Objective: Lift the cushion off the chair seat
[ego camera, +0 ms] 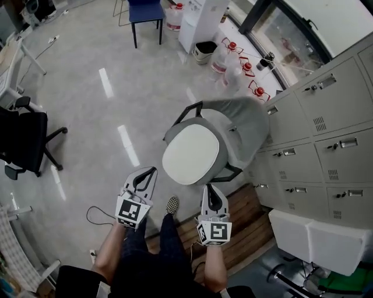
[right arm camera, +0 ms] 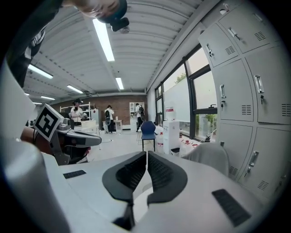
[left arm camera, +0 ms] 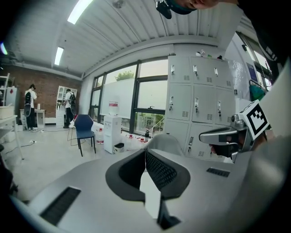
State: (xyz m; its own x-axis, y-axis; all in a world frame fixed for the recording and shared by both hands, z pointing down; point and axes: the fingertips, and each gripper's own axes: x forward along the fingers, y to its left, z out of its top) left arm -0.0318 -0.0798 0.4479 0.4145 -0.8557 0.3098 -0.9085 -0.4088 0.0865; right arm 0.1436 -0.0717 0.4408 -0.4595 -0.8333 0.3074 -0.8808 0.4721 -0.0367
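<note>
A round white cushion (ego camera: pixel 190 154) lies on the seat of a grey chair whose backrest (ego camera: pixel 247 131) faces the lockers. Both grippers hover just short of the seat's near edge and touch nothing. My left gripper (ego camera: pixel 151 171) is at the cushion's near left; its jaws meet at the tips (left arm camera: pixel 146 152), empty. At the near right is my right gripper (ego camera: pixel 208 188), jaws also closed together (right arm camera: pixel 147 154) with nothing held. The grey backrest (left arm camera: pixel 166 143) shows beyond the left jaws, and the backrest (right arm camera: pixel 211 157) also sits right of the right jaws. A white patch of cushion (left arm camera: pixel 150 191) shows below the left jaws.
Grey lockers (ego camera: pixel 326 134) line the right side behind the chair. Water bottles (ego camera: pixel 242 67) and a white cabinet (ego camera: pixel 201 20) stand at the back, with a blue chair (ego camera: pixel 145 14) beside them. A black office chair (ego camera: pixel 26 139) is at left. Wooden slats (ego camera: pixel 247 224) lie underfoot.
</note>
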